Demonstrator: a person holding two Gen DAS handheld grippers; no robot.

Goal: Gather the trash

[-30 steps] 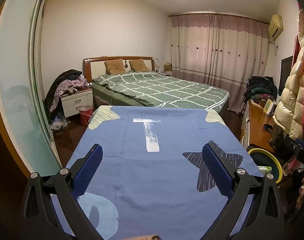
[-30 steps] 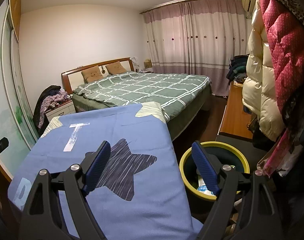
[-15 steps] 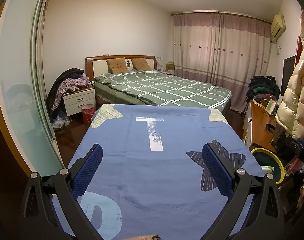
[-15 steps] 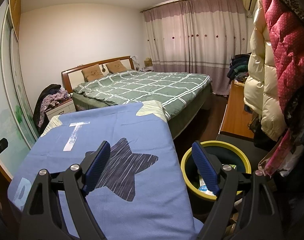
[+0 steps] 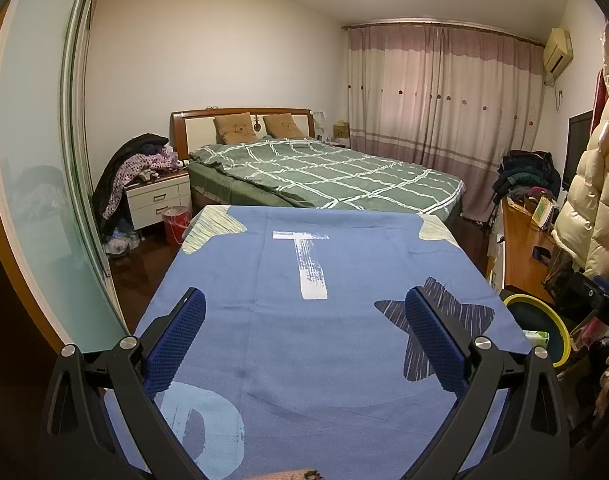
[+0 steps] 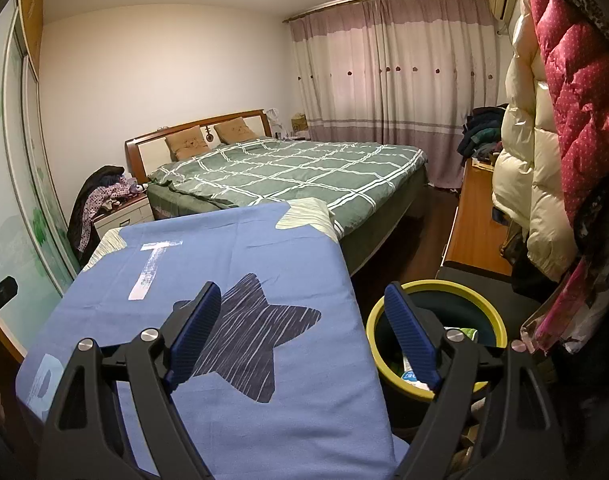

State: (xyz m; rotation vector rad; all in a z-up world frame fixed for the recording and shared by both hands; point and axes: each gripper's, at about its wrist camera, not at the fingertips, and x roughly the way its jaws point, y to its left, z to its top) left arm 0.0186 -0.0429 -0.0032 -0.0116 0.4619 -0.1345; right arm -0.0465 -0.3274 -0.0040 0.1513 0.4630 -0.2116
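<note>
- Nothing on the blue cloth has shifted since the earlier frames; only the view of the left hand-held gripper (image 5: 304,336) has drifted a little, so the bed and the yellow-rimmed bin sit slightly differently in it.
- Its blue pads (image 5: 176,344) stand wide apart with nothing between them, above the blue-cloth counter (image 5: 288,280), roughly midway between that counter's left and right edges.
- The right hand-held gripper (image 6: 300,336) is likewise spread wide and empty; its left pad hangs over the dark star print near the counter's right edge, its right pad over the rim of the yellow-rimmed bin (image 6: 492,320).
- That bin stands on the floor just beside the counter's right edge, with crumpled wrappers (image 6: 460,334) inside it.
- The counter's top shows only its prints: a white T, a dark star, pale patches at the far corners.
- Beyond the far edge lies the green checked bed (image 5: 324,176), close to the counter.
- Along the counter's left edge a strip of dark floor (image 5: 140,276) runs to the sliding wardrobe door (image 5: 36,200).
- On the right, a wooden desk (image 6: 472,232) and hanging padded coats (image 6: 544,140) crowd the space behind the bin.
</note>
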